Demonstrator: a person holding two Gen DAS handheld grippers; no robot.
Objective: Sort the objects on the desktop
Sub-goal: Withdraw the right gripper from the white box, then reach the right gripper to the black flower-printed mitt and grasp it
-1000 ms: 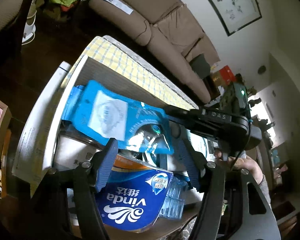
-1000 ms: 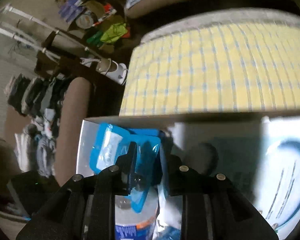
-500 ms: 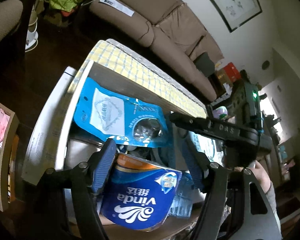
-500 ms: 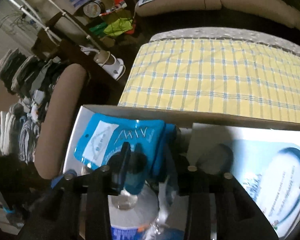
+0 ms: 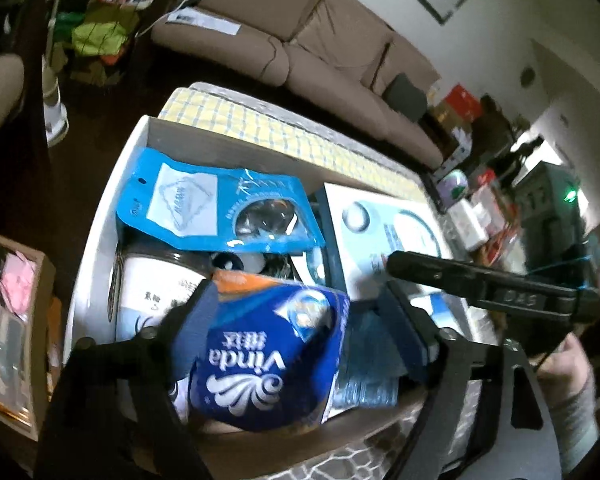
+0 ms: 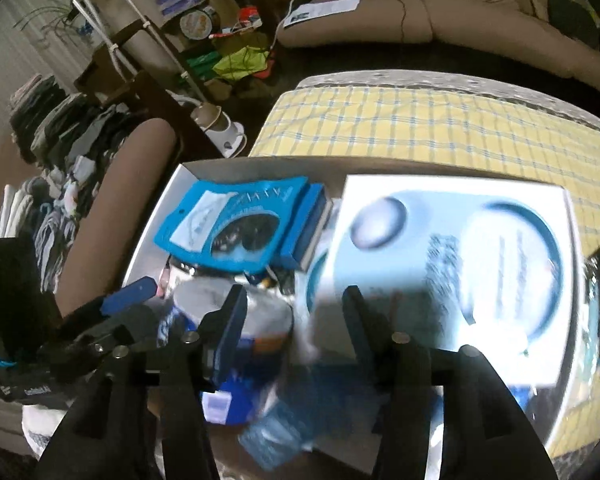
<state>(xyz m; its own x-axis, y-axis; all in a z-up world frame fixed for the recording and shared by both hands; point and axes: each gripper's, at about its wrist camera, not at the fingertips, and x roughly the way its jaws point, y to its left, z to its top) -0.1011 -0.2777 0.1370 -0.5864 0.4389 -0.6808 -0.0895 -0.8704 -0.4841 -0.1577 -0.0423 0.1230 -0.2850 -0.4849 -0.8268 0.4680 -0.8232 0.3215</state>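
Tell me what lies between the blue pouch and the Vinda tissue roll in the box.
In the left wrist view, between the blue pouch and the Vinda tissue roll lies dark clutter: a white container with a dark rim, plus small black and white items too jumbled to identify.

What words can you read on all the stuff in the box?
"Vinda": on the blue tissue roll pack, seen upside down, with Chinese characters beside it too blurred to read.
Blue pouch: white label and print, too blurred to read.
White box lid: lines of small print, too blurred.
White jar: small dark characters, unreadable.
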